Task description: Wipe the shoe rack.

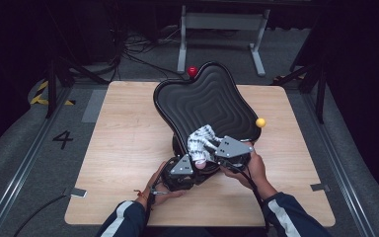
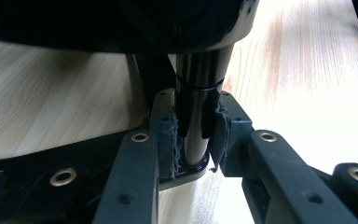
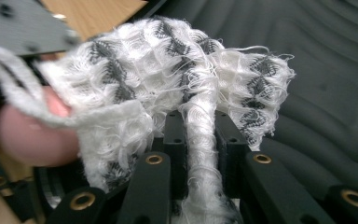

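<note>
On the pale wood-grain tabletop (image 1: pixel 123 148), the left gripper (image 2: pixel 193 140) has its fingers clamped on the glossy dark cylindrical post (image 2: pixel 196 93) beneath the tilted black tray (image 1: pixel 207 98), a wavy-edged shell with concentric ridges. Farther right, the right gripper (image 3: pixel 200 154) pinches a fuzzy white waffle-weave cloth (image 3: pixel 168 84) with grey markings against the tray's lower edge.

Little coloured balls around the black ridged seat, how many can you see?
2. A red ball sits at the far edge of the black seat; a yellow ball at its right edge. Others could be hidden behind the seat.
</note>
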Demonstrator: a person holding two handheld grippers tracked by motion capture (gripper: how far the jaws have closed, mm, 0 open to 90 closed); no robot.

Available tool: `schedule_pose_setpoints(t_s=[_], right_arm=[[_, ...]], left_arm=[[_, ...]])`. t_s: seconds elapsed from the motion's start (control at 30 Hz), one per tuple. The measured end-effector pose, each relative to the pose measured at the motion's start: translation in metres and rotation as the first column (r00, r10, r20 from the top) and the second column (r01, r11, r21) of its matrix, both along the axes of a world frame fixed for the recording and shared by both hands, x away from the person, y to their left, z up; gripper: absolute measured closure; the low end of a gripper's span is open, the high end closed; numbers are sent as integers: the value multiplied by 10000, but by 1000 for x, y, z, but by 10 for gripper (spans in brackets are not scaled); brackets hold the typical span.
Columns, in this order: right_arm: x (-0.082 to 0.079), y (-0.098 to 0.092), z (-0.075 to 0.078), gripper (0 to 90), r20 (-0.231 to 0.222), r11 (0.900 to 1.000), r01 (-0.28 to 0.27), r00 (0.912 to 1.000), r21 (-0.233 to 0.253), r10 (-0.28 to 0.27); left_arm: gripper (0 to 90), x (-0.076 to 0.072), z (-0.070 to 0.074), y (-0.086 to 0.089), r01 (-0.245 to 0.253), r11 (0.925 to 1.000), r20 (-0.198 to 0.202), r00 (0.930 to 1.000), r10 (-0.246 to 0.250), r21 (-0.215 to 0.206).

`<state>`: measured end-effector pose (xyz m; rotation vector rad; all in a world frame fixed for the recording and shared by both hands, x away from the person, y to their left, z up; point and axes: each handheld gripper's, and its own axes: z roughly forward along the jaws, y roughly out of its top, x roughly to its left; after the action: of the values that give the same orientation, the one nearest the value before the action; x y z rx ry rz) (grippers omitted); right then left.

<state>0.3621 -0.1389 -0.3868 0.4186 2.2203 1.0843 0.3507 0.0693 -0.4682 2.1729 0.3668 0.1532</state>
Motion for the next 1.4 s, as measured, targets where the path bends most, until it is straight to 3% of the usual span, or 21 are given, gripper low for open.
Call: schedule_pose_setpoints(t_s=[0.17,0.33,0.53,0.6,0.7,0.93,1.07,1.2,1.27,1.4], right_arm=[[18,-17,1,784,-121,9959,867,9962,248,-865],[34,-39,2,786,-255,9823,1864,9822,162,-1860],[47,-61,1,789,-368,9595,2818,9588,21,-2816],[52,-68,-1,793,-212,9453,3262,9451,-8,-3261],[58,-77,-2,794,-177,9343,3566,9341,14,-3565],[63,-88,-3,793,-54,9188,3947,9188,-62,-3947],[62,-88,-4,792,-34,9229,3851,9229,-26,-3851],[58,-83,-3,792,-60,9424,3344,9424,-55,-3345],[53,-75,-1,792,-167,9603,2787,9602,-153,-2789],[48,-63,1,792,-1,9693,2432,9699,-366,-2433]], left_arm=[[732,0,0,0,-26,10000,-36,10000,26,10],[732,0,0,0,-10,10000,-25,10000,10,14],[731,0,0,0,-30,10000,-46,10000,29,-30],[732,0,0,0,-44,10000,-75,10000,44,-29],[731,0,1,0,-1,10000,-11,10000,1,85],[731,0,1,-1,0,9999,29,10000,0,121],[729,0,1,-1,-18,10000,27,10000,18,88],[728,0,0,-1,4,10000,19,10000,-4,57],[728,0,0,-1,-4,10000,37,10000,3,39],[729,0,-1,-1,-40,10000,-29,10000,40,36]])
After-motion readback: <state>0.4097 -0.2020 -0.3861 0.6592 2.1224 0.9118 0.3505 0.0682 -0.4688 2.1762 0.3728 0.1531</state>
